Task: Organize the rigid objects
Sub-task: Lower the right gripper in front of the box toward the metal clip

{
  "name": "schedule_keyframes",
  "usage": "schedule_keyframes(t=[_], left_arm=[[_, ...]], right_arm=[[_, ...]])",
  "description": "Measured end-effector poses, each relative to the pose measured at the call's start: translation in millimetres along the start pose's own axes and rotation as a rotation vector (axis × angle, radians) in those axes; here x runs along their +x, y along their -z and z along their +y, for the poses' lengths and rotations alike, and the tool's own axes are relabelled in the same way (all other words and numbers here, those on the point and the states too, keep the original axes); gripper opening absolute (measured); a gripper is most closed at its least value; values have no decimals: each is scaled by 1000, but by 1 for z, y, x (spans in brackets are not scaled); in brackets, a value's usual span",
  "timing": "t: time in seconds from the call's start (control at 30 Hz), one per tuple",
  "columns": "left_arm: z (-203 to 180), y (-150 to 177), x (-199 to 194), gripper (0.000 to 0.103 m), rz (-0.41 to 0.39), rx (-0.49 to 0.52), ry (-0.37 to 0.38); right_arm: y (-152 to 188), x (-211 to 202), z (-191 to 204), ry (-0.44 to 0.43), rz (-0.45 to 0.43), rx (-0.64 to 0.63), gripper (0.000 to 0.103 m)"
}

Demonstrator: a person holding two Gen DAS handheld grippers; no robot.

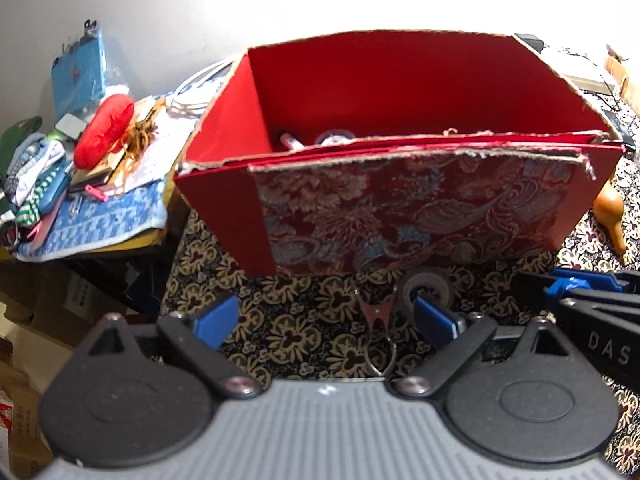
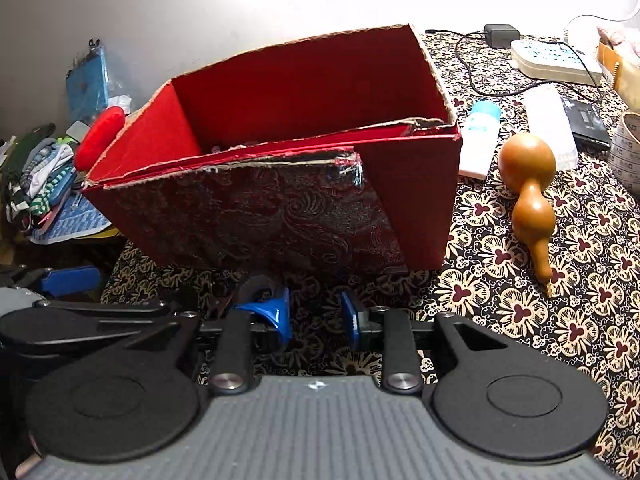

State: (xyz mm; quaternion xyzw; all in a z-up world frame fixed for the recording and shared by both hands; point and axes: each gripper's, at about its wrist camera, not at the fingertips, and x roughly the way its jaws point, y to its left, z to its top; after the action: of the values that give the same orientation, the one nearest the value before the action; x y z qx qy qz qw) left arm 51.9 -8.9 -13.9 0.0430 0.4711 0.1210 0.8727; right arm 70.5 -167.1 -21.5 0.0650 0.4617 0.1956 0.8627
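A red open-topped box (image 1: 400,92) with a brocade front stands on the patterned tablecloth; it also shows in the right wrist view (image 2: 304,92). A few small items lie inside at its bottom (image 1: 332,138). My left gripper (image 1: 326,320) is open and empty in front of the box. A metal key tool on a ring (image 1: 376,328) and a grey tape roll (image 1: 426,286) lie on the cloth between its fingers. My right gripper (image 2: 316,318) is open and empty, close to the box front. A brown gourd (image 2: 530,192) lies right of the box.
A white tube with a blue cap (image 2: 480,140), a white keypad device (image 2: 556,58), a charger with cable (image 2: 502,36) and a tape-measure roll (image 2: 628,148) lie at the right. A cluttered side table at the left holds a red cushion (image 1: 104,136) and cloths (image 1: 36,172).
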Motion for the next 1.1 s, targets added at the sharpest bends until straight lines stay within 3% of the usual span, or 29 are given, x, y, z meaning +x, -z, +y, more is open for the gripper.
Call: schedule_keyframes(t=[0.17, 1.1], left_arm=[[6, -2, 9, 95, 27, 3, -16], [36, -1, 37, 95, 84, -22, 108]], right_arm=[[-1, 4, -2, 18, -7, 24, 12], [-1, 23, 25, 94, 13, 9, 13]])
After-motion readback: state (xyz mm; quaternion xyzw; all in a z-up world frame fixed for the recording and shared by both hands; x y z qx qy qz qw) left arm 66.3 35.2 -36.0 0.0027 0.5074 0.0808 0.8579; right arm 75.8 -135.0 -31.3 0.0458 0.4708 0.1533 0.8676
